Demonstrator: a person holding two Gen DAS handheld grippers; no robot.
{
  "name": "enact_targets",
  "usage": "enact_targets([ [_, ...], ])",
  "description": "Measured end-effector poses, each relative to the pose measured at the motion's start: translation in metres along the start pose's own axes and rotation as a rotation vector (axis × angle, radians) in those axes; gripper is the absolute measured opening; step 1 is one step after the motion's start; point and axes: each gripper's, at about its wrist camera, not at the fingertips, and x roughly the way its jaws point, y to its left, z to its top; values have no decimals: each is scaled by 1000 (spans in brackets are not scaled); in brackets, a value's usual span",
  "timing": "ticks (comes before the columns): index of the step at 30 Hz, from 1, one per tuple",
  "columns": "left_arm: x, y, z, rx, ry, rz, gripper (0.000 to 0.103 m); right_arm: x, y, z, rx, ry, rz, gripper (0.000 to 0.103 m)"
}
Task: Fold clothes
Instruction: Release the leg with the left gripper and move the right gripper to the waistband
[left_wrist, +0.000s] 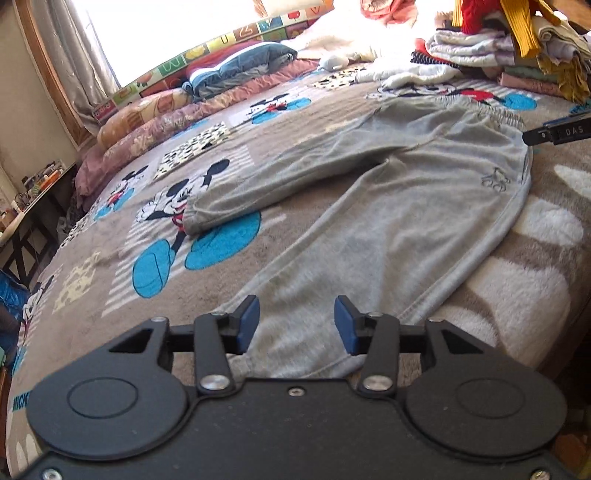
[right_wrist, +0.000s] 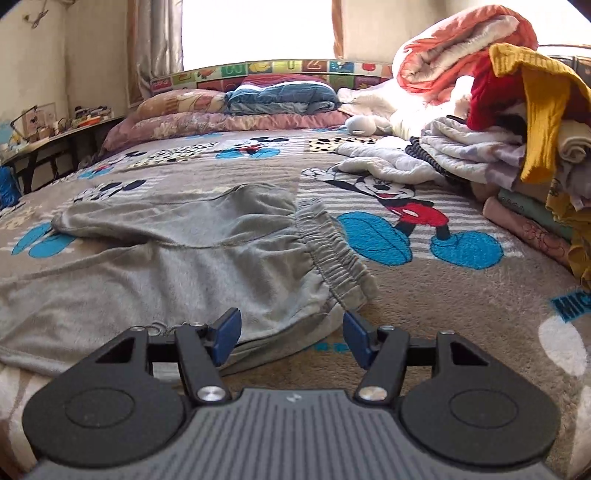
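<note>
Grey sweatpants (left_wrist: 388, 206) lie spread on the Mickey Mouse blanket (left_wrist: 122, 236), legs apart, waistband at the far right. My left gripper (left_wrist: 296, 325) is open, its blue pads either side of the near leg's cuff, just above it. In the right wrist view the sweatpants (right_wrist: 177, 251) lie with the elastic waistband (right_wrist: 332, 254) toward the right. My right gripper (right_wrist: 291, 338) is open at the near corner of the waistband, holding nothing. The right gripper's tip also shows in the left wrist view (left_wrist: 554, 133) beside the waistband.
A pile of folded and loose clothes (right_wrist: 517, 147) stands at the right of the bed, with a rolled orange blanket (right_wrist: 454, 55) behind. Pillows (right_wrist: 229, 114) and a blue folded quilt (right_wrist: 280, 96) line the headboard. A cluttered side table (right_wrist: 55, 129) stands at the left.
</note>
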Motion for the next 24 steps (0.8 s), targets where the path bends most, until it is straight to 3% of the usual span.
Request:
enact_targets([
  [5, 16, -5, 20, -71, -39, -26, 45, 15, -39, 7, 248, 3, -93, 64],
  [7, 23, -2, 28, -111, -43, -50, 45, 20, -40, 11, 252, -16, -105, 64],
  [11, 39, 13, 56, -190, -57, -124, 45, 31, -22, 30, 140, -76, -84, 64],
  [16, 76, 33, 117, -234, -55, -253, 44, 52, 4, 67, -62, -126, 1, 64],
  [21, 137, 17, 178, -242, 18, -407, 43, 89, 3, 99, -128, -92, 12, 64],
  [24, 177, -9, 203, -223, 80, -475, 43, 104, -13, 97, -65, -15, 33, 64],
])
